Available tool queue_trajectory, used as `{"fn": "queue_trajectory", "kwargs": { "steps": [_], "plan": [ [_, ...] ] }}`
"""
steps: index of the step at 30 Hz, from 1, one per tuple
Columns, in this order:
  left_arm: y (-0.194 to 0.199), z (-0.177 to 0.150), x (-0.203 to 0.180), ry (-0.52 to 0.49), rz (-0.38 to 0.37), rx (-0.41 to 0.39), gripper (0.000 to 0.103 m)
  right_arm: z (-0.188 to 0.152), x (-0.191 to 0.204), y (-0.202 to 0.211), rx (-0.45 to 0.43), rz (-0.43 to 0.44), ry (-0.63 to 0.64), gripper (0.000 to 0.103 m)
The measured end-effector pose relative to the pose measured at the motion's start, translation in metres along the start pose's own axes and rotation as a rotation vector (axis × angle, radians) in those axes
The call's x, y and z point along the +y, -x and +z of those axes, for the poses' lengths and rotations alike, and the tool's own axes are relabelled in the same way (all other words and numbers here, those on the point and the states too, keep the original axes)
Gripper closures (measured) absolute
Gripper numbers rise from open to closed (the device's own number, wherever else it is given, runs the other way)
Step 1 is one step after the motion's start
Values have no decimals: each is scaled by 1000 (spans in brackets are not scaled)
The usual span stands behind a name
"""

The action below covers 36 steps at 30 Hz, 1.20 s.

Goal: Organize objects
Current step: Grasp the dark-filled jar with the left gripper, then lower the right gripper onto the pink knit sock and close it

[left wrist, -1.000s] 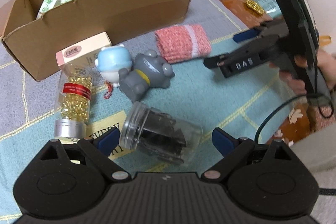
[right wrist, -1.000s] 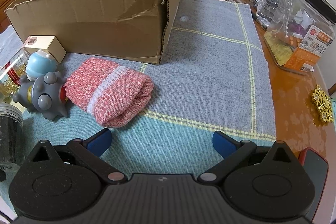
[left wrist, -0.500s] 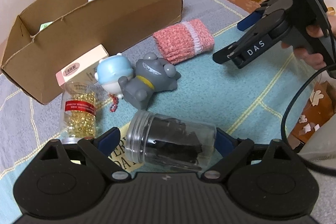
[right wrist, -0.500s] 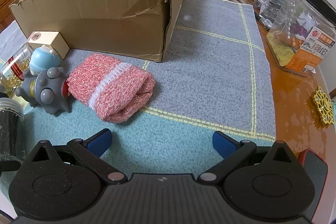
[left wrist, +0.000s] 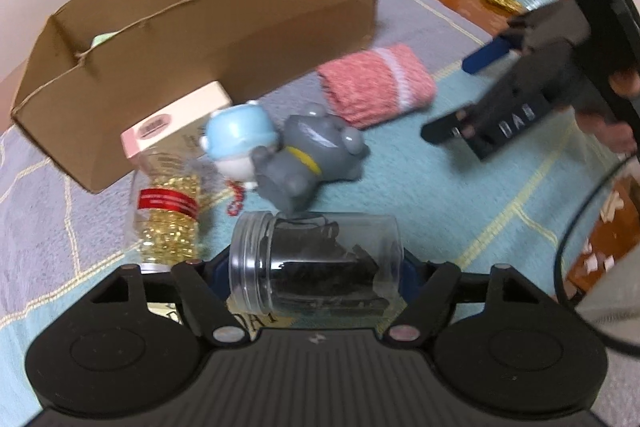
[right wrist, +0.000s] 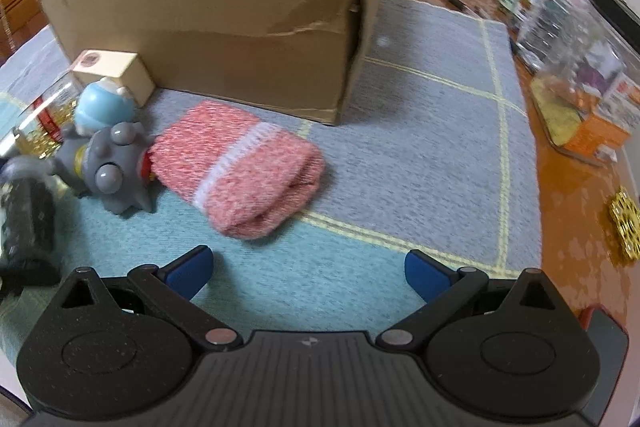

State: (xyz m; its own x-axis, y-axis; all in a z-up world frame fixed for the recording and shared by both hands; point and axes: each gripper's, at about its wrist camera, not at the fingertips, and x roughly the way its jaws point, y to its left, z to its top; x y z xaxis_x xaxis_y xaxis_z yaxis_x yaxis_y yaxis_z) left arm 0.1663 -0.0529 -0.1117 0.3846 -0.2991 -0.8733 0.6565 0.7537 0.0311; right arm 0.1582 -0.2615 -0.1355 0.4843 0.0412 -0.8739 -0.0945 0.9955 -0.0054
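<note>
Cardboard box fills the upper left of the left wrist view, its top open and a few things already inside; judging from the task, it is where the loose items belong, and its torn front wall stands between them and the interior. Anything carried toward it too low could catch on that rim and be knocked loose.

Below the box, at centre right of the frame, lies the pink knitted roll, with the right gripper just short of it, fingers spread wide and holding nothing. The roll is soft and probably forgiving, but its left end touches the grey toy, so a sweeping approach could shove that toy along.

The grey toy and the blue toy lie side by side at mid frame, with the bottle of gold capsules lying on its side to their left. All three are crowded, and the bottle would likely roll if bumped.

Smallest and nearest, at lower centre, the clear jar of dark pieces lies sideways between the fingers of the left gripper, which are closed in against its mouth end and its base. Smooth plastic held end to end seems a slippery hold: the jar may pivot or squirt out on the lift. No lid is visible on its threaded mouth, so tilting could spill the contents.
</note>
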Motion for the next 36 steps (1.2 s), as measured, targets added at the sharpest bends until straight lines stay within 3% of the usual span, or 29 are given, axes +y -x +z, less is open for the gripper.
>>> {"fn": "queue_trajectory", "kwargs": {
  "steps": [16, 24, 32, 36],
  "plan": [
    [-4, -1, 10, 107, 9, 7, 28, 38, 8, -26, -51, 161, 267, 0],
    [-3, -2, 9, 137, 18, 4, 28, 49, 17, -34, -66, 205, 333, 0],
    [-2, -5, 8, 157, 25, 0, 28, 39, 24, -18, -65, 191, 333, 17],
    [-4, -3, 11, 168, 33, 3, 28, 38, 23, -14, -49, 167, 296, 20]
  ]
}}
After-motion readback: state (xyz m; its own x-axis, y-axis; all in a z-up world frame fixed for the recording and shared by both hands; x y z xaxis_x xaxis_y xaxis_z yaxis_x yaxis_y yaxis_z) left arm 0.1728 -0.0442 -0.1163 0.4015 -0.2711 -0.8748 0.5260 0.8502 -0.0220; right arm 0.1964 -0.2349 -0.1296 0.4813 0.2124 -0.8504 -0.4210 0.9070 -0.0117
